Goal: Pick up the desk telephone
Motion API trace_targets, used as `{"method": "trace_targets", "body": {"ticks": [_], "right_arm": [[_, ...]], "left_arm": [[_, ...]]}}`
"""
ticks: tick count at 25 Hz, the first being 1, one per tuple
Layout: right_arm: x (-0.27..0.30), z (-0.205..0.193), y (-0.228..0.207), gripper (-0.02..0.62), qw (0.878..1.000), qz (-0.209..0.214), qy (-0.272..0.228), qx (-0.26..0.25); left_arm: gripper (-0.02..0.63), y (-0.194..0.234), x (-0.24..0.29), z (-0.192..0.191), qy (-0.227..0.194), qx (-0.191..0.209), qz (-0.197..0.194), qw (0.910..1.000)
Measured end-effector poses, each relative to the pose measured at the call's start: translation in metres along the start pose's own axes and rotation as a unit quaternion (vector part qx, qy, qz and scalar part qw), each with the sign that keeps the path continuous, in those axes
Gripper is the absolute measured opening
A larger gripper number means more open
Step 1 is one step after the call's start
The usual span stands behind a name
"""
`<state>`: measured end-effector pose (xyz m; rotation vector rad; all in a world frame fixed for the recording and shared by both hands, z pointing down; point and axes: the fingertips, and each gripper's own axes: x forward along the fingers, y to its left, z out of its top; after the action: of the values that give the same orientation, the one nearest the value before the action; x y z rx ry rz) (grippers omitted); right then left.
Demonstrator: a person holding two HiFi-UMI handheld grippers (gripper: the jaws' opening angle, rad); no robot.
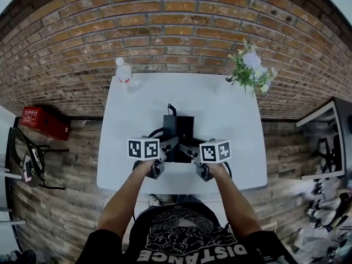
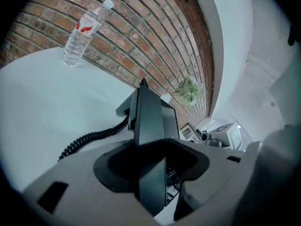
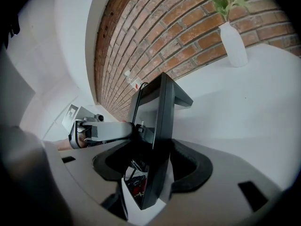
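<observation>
Location: We find the desk telephone [image 1: 177, 136] on the white counter [image 1: 231, 114], near the middle of its near edge, between the two claws.
Left claw: The left claw [image 1: 169, 145] is clamped on the telephone's left edge. Its own view shows the dark side panel filling the gap between the jaws.
Right claw: The right claw [image 1: 188, 148] is closed on the right edge in the same way, with its jaws against the panel.
Step in hand: We judge that the grip is taken and the lift has not begun.
Method: We advise raising both claws together and level, at one pace, so the body does not twist out of either hold.
Cord: The coiled cord [image 2: 89, 139] trails left across the counter. We advise a slow lift so it does not snag.
Surroundings: The water bottle [image 1: 124, 75] at far left and the flower vase [image 1: 252, 70] at far right stand well apart from the work.
</observation>
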<state>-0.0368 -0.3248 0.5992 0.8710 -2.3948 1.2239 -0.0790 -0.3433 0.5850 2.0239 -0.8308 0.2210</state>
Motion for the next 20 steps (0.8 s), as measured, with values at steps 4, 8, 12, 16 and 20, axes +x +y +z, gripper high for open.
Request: {"method": "trace_targets", "body": {"ticks": [4, 8, 12, 16, 20], "right_arm": [[-0.003, 0.006, 0.007, 0.247, 1.0, 0.001, -0.013, -0.006], [-0.005, 0.018, 0.019, 0.247, 0.999, 0.001, -0.028, -0.021], [-0.009, 0.033, 0.033, 0.247, 0.998, 0.002, -0.046, -0.04], [-0.014, 0.053, 0.05, 0.247, 0.996, 0.004, -0.067, -0.063], [-0.023, 0.077, 0.071, 0.247, 0.992, 0.005, -0.091, -0.091]], "left_arm": [[0.213, -0.005, -0.006, 0.007, -0.011, 0.012, 0.001, 0.9999], [0.213, -0.011, -0.016, 0.018, -0.028, 0.021, 0.0, 0.9994], [0.213, -0.019, -0.029, 0.034, -0.047, 0.04, -0.002, 0.9981], [0.213, -0.03, -0.047, 0.057, -0.074, 0.064, 0.007, 0.9952], [0.213, -0.044, -0.06, 0.076, -0.098, 0.079, -0.009, 0.992]]}}
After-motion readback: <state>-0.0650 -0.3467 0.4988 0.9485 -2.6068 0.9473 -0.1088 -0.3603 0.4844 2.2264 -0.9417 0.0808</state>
